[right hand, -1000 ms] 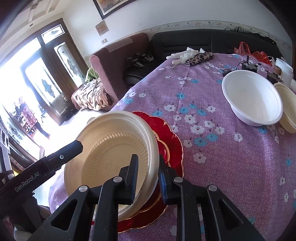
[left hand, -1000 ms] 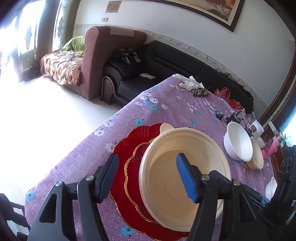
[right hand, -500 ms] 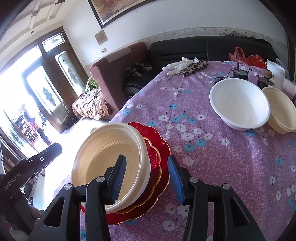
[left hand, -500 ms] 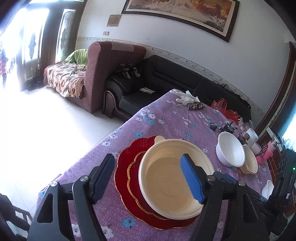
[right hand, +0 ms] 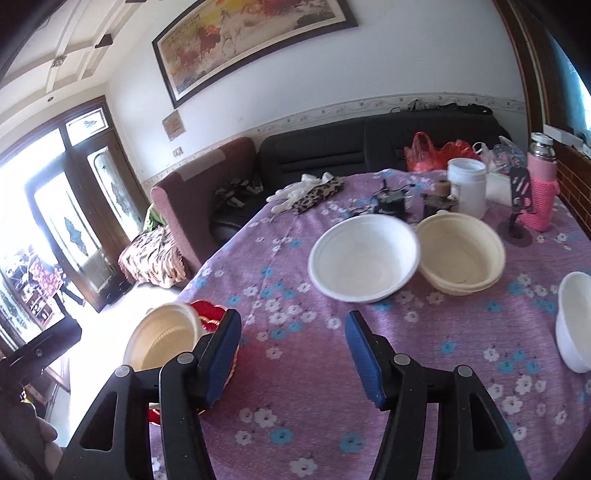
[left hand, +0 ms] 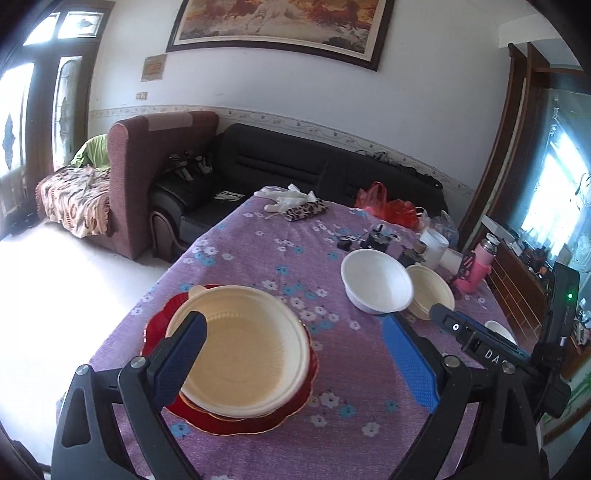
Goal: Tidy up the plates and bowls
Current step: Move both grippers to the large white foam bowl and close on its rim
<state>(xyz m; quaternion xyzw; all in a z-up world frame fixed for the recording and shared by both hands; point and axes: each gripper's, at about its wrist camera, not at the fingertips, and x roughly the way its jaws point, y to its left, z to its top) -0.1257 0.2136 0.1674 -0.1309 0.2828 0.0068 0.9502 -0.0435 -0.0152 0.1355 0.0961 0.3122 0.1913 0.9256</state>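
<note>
Home living room: sofa (left hand: 332, 173), armchair (left hand: 155, 177), framed painting (left hand: 280, 26), cloth-covered table (left hand: 266, 251).

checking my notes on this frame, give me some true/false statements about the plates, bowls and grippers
1. The cream bowl sits on the red plates. True.
2. The right gripper is clamped on the cream bowl's rim. False: its jaws have just been opening and nothing is between them.
3. The white bowl stands beside a smaller cream bowl. True.
4. The white bowl is stacked on the red plates. False: it rests on the tablecloth, apart from them.
5. The left gripper is open. True.
</note>
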